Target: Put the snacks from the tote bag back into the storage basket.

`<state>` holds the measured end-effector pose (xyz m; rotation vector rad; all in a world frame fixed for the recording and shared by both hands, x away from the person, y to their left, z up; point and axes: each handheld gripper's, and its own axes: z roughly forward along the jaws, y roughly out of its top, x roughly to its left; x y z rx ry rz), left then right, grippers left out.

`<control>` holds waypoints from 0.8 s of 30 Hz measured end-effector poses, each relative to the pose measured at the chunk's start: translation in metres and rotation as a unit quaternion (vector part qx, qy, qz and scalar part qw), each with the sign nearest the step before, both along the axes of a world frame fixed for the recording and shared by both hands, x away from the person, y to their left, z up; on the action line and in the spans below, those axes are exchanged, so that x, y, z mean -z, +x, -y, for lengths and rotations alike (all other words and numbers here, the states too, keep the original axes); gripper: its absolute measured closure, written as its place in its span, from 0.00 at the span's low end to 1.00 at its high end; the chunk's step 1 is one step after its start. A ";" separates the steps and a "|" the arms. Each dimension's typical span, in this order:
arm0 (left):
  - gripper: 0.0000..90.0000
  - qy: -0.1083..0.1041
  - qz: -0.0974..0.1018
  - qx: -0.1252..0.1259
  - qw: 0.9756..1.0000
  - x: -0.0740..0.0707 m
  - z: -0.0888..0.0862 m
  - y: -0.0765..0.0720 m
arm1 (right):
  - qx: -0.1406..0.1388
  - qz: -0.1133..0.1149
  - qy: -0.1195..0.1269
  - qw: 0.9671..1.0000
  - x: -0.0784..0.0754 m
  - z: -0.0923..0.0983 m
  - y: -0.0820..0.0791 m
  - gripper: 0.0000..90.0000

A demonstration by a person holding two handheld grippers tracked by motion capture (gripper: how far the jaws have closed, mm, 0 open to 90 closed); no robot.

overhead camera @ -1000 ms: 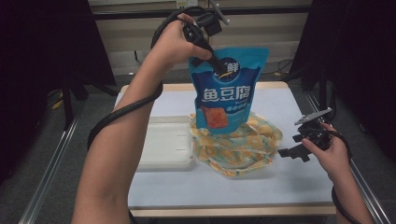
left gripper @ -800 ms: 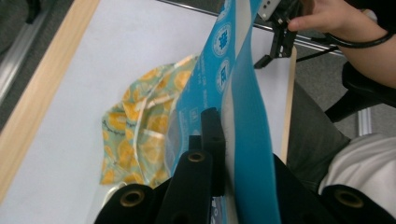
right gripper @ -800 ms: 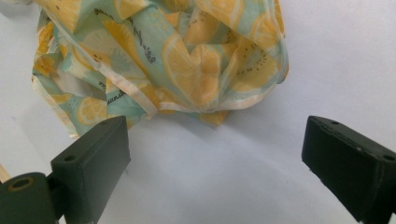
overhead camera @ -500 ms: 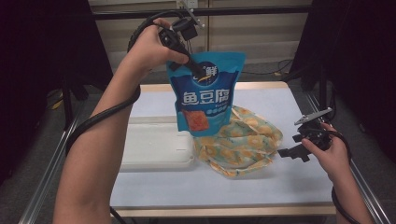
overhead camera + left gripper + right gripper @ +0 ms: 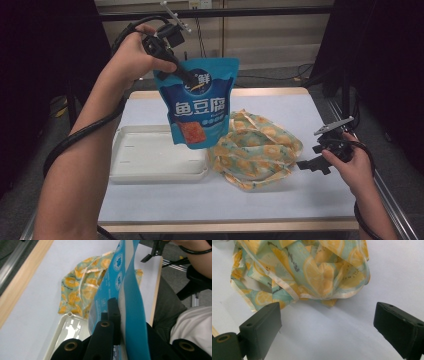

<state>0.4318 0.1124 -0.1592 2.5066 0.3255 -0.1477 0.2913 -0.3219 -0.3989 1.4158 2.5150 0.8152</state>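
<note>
Left gripper point(image 5: 186, 79) is clamped on the top edge of the blue snack pouch point(image 5: 197, 107), which hangs in the air above the tabletop point(image 5: 310, 107), its lower end over the near-right corner of the white tray point(image 5: 150, 157). Right gripper point(image 5: 312, 165) sits low at the right edge, jaws spread wide with nothing between them, pointed at the lemon-print cloth bag point(image 5: 257, 147) lying crumpled just right of the tray.

My read: the pouch is headed for the tray. To do it well:
- carry it further over the tray's middle before lowering; right now it hangs over the corner, close to the bag
- lay the bottom edge down first, then tip it flat so it doesn't fold or slide off the rim
- let go only once it rests on the tray
- keep the right gripper where it is, clear of the bag

Hard to tell:
- left gripper view looks edge-on along the pouch point(image 5: 125, 300), so grip depth on the seal is unclear
- how full the pouch is
- whether anything is left inside the bag; its opening is lost in the folds
</note>
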 end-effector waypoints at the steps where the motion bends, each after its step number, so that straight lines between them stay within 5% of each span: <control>1: 1.00 0.003 -0.004 0.004 1.000 0.000 -0.004 0.000 | -0.003 0.004 0.000 1.000 0.000 0.000 0.000 0.09; 9: 1.00 -0.005 -0.009 -0.020 1.000 0.010 -0.027 -0.004 | -0.003 0.000 0.000 1.000 0.001 -0.002 0.000 0.09; 24: 1.00 0.005 -0.017 -0.011 1.000 0.039 -0.055 -0.002 | 0.004 -0.004 0.007 1.000 0.002 0.001 0.000 0.09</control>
